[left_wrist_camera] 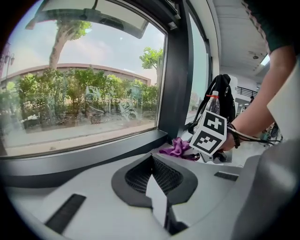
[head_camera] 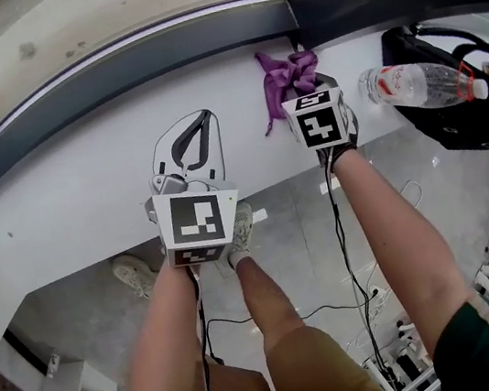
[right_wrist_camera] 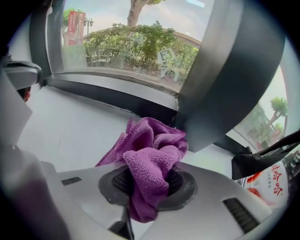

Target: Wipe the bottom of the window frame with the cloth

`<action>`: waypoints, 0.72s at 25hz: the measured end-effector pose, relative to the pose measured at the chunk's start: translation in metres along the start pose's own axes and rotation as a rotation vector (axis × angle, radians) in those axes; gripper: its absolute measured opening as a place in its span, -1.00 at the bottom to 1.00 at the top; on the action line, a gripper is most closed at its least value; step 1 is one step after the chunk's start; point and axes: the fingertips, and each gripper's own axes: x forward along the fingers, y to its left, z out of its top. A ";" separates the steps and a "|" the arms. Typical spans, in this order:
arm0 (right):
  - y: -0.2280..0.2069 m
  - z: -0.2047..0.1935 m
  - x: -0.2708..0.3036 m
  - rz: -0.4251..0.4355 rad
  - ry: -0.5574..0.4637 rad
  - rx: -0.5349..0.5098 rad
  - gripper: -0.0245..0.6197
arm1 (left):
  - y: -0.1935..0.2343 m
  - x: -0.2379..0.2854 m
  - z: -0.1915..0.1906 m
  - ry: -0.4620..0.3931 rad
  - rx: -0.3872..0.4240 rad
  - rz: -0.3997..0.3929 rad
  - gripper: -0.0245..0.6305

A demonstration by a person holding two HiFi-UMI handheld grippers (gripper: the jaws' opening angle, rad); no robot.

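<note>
**Q:** Why is the purple cloth [head_camera: 287, 74] bunched at the right gripper [head_camera: 301, 92]?

**A:** The jaws are clamped on a fold. The rest of the cloth spills forward onto the white sill [head_camera: 75, 181], just beside the window frame's dark bottom rail [head_camera: 155, 52] at its corner post. It looks ready to be dragged along the rail.

**Q:** And the left gripper [head_camera: 199, 128]?

**A:** Its jaws are closed together on nothing. It sits over the sill, well apart from the cloth, probably kept out of the way.
</note>
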 end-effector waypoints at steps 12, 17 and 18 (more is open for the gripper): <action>0.089 0.038 -0.005 0.028 -0.017 -0.077 -0.62 | 0.068 -0.050 -0.028 -0.003 -0.044 0.063 -0.90; 0.132 0.057 -0.009 0.049 -0.036 -0.112 -0.62 | 0.096 -0.076 -0.038 -0.009 -0.057 0.095 -0.90; 0.140 0.060 -0.010 0.051 -0.039 -0.119 -0.62 | 0.101 -0.081 -0.040 -0.009 -0.059 0.099 -0.90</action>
